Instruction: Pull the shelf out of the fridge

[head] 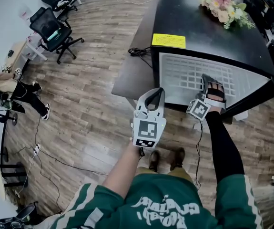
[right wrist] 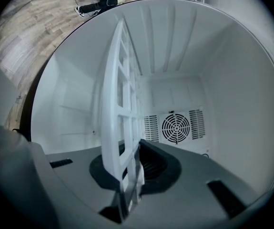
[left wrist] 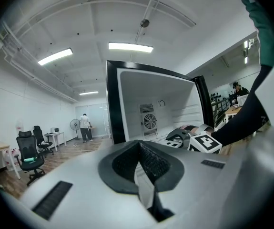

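Note:
The black fridge [head: 208, 27] stands open in front of me, its door [head: 132, 70] swung out to the left. A white grid shelf [head: 198, 78] sticks partway out of the white cavity. My right gripper [head: 212, 92] is shut on the shelf's front edge. In the right gripper view the shelf [right wrist: 120, 104] runs edge-on between the pads of the right gripper [right wrist: 132, 168], toward the fan vent [right wrist: 175, 126] on the back wall. My left gripper [head: 153, 99] hangs left of the shelf, clear of it and shut on nothing. The left gripper view shows the left gripper [left wrist: 139, 163], the fridge [left wrist: 151, 94] and the right gripper [left wrist: 194, 138].
A bunch of flowers [head: 222, 4] lies on the fridge top by a yellow sticker [head: 168, 40]. Office chairs [head: 53, 30] stand at the far left, where a person's legs [head: 13, 87] show. Cables [head: 41, 151] trail over the wooden floor. Another person [left wrist: 85, 126] stands far off.

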Motion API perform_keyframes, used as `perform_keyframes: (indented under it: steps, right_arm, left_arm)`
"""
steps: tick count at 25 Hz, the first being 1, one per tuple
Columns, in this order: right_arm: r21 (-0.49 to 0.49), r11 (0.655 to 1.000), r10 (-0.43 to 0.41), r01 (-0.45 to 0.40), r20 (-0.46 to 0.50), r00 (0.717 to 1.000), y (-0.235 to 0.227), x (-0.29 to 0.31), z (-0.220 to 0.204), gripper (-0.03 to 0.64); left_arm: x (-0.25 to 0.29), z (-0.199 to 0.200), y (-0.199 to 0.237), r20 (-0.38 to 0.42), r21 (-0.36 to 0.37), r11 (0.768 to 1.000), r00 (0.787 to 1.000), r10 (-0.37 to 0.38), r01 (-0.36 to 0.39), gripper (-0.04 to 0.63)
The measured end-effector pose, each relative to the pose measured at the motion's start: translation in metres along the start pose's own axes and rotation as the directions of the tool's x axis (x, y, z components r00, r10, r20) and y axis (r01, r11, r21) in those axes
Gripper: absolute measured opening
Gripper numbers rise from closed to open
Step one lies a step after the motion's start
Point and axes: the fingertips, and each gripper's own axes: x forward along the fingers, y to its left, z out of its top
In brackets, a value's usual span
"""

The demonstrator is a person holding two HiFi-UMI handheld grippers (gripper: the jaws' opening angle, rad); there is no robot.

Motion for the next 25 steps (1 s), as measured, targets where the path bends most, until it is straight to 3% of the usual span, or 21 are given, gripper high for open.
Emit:
perform_keyframes:
  steps: [13,19,25]
  right_arm:
    - [0.056,0.998,0.027,-0.028,0.013,1.0,-0.001,-0.018,0.007,0.043]
    - [0.012,1.0,0.009,-0.009,-0.023,1.0,0.004,-0.017,-0.002,0.043]
    - [0.033,0.999,0.013,-0.013,-0.012,1.0,0.005,-0.024,0.0,0.043]
  left_arm:
    - [-0.012,0.002,-0.004,0.005,-0.002,1.0,1.0,-0.001,0.001,0.015]
    - [-0.017,0.004,-0.004,0.016,0.003,1.0,1.0,0.003,-0.003,0.015]
    - [-0.019,0.005,-0.005,0.019,0.003,1.0,1.0,-0.001,0.001,0.014]
